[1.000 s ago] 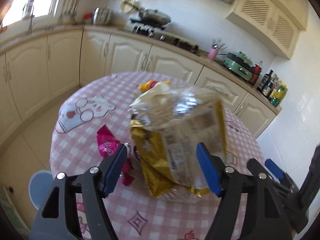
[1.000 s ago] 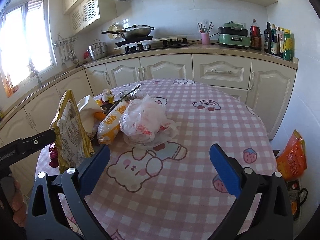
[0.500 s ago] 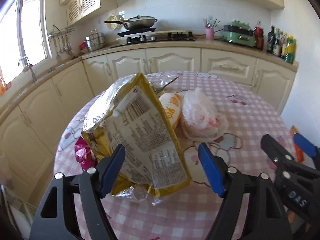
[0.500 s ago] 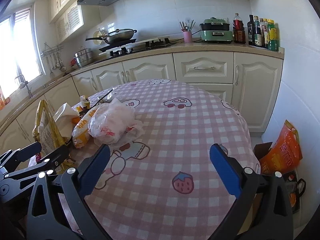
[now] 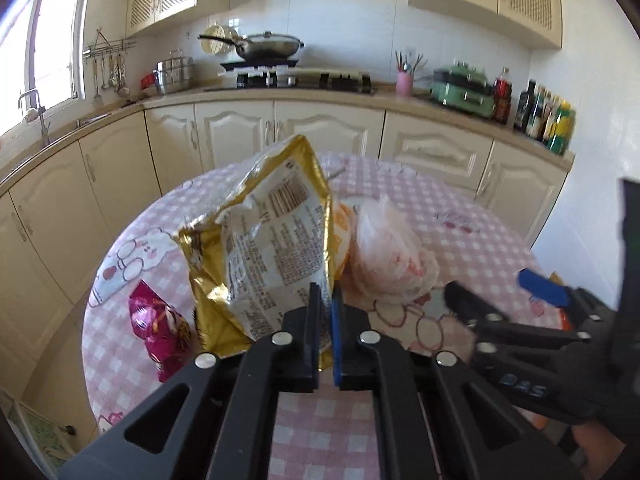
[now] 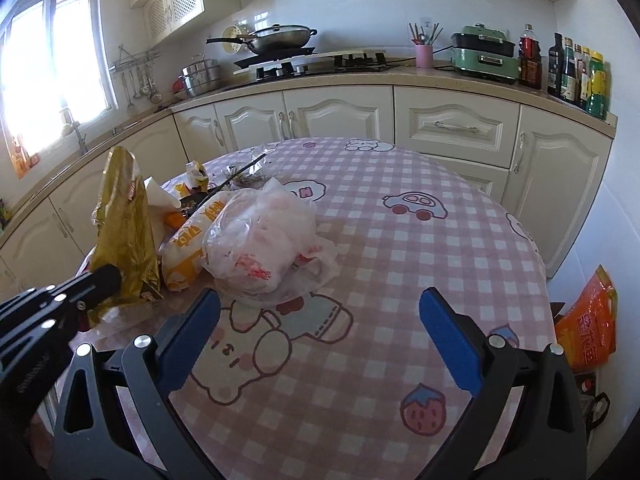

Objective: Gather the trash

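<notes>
**Gold snack bag now pinched**

Clamped at last: left gripper, wide open around the gold snack bag half a second ago, now drawn nearly together at lower centre of the left wrist view, with the bag's lower right edge nipped between the blue pads. Seen from the right wrist view, same bag standing upright at mid-left, held at its base by the black left tool reaching in from the lower left edge. Whether lifted clear of the checked tablecloth or resting on it, not clear.

Right gripper spread wide, nothing between the pads, hovering low over the bear print at bottom centre; also visible at right of the left wrist view, blurred.

Meaning for the task: first piece of trash probably secured, ready for carrying off, though no bin in view. Grip only on a thin crinkly edge, so likely to slip or swing.

Waiting on the table: crumpled clear plastic bag at centre, just beside an orange-and-white wrapper; magenta foil wrapper at lower left of the left view; smaller scraps and a dark stick behind the pile. Orange bag on the floor at far right.
</notes>
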`<state>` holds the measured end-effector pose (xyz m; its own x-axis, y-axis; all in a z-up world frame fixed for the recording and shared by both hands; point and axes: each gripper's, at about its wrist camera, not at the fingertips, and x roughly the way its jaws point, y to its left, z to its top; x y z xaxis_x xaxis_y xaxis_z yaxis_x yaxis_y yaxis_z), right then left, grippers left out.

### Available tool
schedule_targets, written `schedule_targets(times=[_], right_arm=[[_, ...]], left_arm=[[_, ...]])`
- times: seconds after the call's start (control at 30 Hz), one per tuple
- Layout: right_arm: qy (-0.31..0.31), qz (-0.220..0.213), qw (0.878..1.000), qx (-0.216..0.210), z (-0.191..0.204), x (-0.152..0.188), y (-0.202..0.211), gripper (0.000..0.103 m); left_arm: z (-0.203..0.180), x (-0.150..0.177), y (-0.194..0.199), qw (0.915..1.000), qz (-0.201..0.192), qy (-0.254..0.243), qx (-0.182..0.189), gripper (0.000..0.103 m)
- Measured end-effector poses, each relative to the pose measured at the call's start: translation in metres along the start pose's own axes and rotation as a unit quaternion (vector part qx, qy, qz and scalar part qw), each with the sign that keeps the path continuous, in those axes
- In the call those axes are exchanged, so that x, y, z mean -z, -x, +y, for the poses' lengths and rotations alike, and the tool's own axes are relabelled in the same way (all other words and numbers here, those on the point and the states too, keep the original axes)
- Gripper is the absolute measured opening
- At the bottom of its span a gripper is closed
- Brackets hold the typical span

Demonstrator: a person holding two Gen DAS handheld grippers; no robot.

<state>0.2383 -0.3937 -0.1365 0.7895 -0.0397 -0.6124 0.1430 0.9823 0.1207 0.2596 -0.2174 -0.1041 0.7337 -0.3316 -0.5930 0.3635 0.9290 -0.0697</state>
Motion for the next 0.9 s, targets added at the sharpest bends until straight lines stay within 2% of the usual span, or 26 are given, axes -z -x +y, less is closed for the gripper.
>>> schedule_targets(times=[0.1, 0.2, 0.27, 0.37, 0.4, 0.43, 0.47, 0.53, 0.57, 0.6, 0.63, 0.77, 0.9], right_arm=[[0.009, 0.011, 1.000, -0.021, 0.012, -0.011, -0.013, 0.096], [0.002, 0.027, 0.999, -0.046, 0.018, -0.021, -0.030, 0.096], [-0.001, 0.040, 0.998, -0.049, 0.021, -0.026, -0.039, 0.093], [-0.005, 0.069, 0.996, -0.062, 0.024, -0.028, -0.058, 0.069], [-0.007, 0.083, 0.994, -0.073, 0.024, -0.026, -0.065, 0.053], [-0.006, 0.089, 0.993, -0.076, 0.026, -0.024, -0.068, 0.052], [-0.008, 0.086, 0.993, -0.078, 0.025, -0.024, -0.067, 0.049], [-0.014, 0.066, 0.995, -0.077, 0.022, -0.024, -0.054, 0.033], [-0.016, 0.057, 0.996, -0.071, 0.021, -0.024, -0.048, 0.032], [-0.019, 0.046, 0.997, -0.067, 0.020, -0.023, -0.039, 0.022], [-0.021, 0.035, 0.997, -0.062, 0.020, -0.022, -0.031, 0.020], [-0.019, -0.013, 0.998, -0.059, 0.030, -0.021, 0.008, 0.015], [0.008, -0.053, 0.994, -0.091, 0.065, -0.024, 0.045, 0.013]], left_arm=[[0.017, -0.009, 0.015, 0.9990, -0.032, 0.023, 0.020, 0.003], [0.029, -0.017, 0.023, 0.9978, -0.055, 0.030, 0.022, 0.003], [0.037, -0.019, 0.027, 0.9972, -0.063, 0.034, 0.019, 0.003], [0.050, -0.021, 0.030, 0.9963, -0.069, 0.045, 0.024, 0.003], [0.055, -0.020, 0.032, 0.9959, -0.071, 0.051, 0.025, 0.003], [0.060, -0.020, 0.035, 0.9953, -0.074, 0.056, 0.027, 0.003], [0.063, -0.020, 0.037, 0.9950, -0.077, 0.058, 0.029, 0.003], [0.073, -0.016, 0.043, 0.9939, -0.084, 0.065, 0.030, 0.003], [0.078, -0.016, 0.047, 0.9931, -0.087, 0.071, 0.033, 0.003], [0.084, -0.014, 0.051, 0.9923, -0.092, 0.076, 0.035, 0.003], [0.089, -0.013, 0.056, 0.9915, -0.096, 0.080, 0.037, 0.003], [0.113, -0.005, 0.077, 0.9883, -0.114, 0.095, 0.035, 0.003], [0.141, 0.006, 0.101, 0.9847, -0.129, 0.113, 0.030, 0.003]])
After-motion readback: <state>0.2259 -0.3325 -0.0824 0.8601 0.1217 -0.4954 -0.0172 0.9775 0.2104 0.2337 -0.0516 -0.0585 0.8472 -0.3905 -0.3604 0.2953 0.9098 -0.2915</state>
